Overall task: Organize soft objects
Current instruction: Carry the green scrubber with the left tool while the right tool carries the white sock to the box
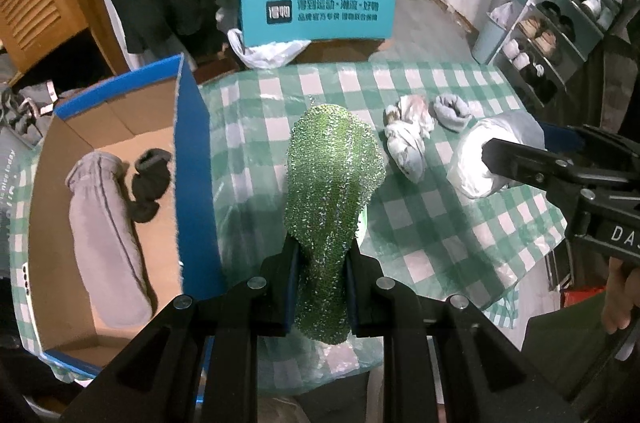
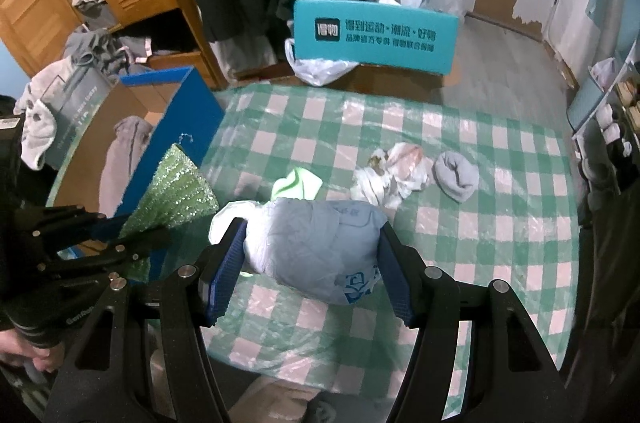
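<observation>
A: What is clamped in the left tongs (image 1: pixel 322 287)?

B: A green sparkly scrubbing cloth (image 1: pixel 334 191) is pinched between the blue pads, which are pressed nearly together on its lower part. The cloth is stood up from the pads and is seen above the checked bench (image 1: pixel 432 223), just beside the blue wall of the cardboard box (image 1: pixel 192 159).

A: And the right tongs (image 2: pixel 312 263)?

B: They are closed on a pale blue rolled bundle (image 2: pixel 320 243), which is gripped on both sides by the pads. The bundle is wide, so the fingers are kept well apart. White fabric is seen at its left end.

A: What is left lying on the bench?

B: A crumpled white cloth (image 2: pixel 394 173) and a small grey rolled sock (image 2: pixel 456 179) are seen side by side near the middle of the bench, well apart from both tongs. A white and green piece (image 2: pixel 298 183) is partly hidden behind the bundle; what it is cannot be told.

A: What is held in the box?

B: A long grey rolled garment (image 1: pixel 106 239) is laid along its floor, and a dark grey sock (image 1: pixel 150 183) is placed just beside it, towards the blue wall.

A: Beyond the bench?

B: A teal box with printed lettering (image 1: pixel 318 13) is seen on the floor.
</observation>
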### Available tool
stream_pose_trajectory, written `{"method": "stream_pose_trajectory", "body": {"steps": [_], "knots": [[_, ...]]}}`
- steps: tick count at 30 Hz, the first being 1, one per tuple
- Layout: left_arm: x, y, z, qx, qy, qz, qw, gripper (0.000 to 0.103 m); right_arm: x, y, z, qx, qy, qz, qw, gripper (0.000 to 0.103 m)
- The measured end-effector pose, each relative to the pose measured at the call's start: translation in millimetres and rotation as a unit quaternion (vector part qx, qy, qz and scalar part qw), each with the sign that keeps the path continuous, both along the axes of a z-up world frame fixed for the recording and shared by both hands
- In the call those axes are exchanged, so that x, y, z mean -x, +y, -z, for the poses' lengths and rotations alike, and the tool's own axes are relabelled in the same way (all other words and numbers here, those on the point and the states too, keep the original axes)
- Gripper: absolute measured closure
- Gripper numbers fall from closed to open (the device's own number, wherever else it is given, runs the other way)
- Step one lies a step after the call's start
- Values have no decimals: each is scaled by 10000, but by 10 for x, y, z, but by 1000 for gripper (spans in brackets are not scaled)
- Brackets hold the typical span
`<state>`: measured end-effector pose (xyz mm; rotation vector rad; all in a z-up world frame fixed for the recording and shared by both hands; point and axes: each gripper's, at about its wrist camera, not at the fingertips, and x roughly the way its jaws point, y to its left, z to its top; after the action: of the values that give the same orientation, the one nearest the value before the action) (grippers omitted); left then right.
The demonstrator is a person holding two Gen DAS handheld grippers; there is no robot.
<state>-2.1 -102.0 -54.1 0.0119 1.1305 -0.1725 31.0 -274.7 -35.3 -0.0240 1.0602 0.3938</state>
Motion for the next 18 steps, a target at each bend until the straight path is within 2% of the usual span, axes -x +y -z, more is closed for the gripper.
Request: {"method": "stream_pose_trajectory", "body": {"steps": [18], "knots": [[53,475,-335,2,-446,-412,9982,84,-45,549,-356,-110,-340,-380,9986,39]]}}
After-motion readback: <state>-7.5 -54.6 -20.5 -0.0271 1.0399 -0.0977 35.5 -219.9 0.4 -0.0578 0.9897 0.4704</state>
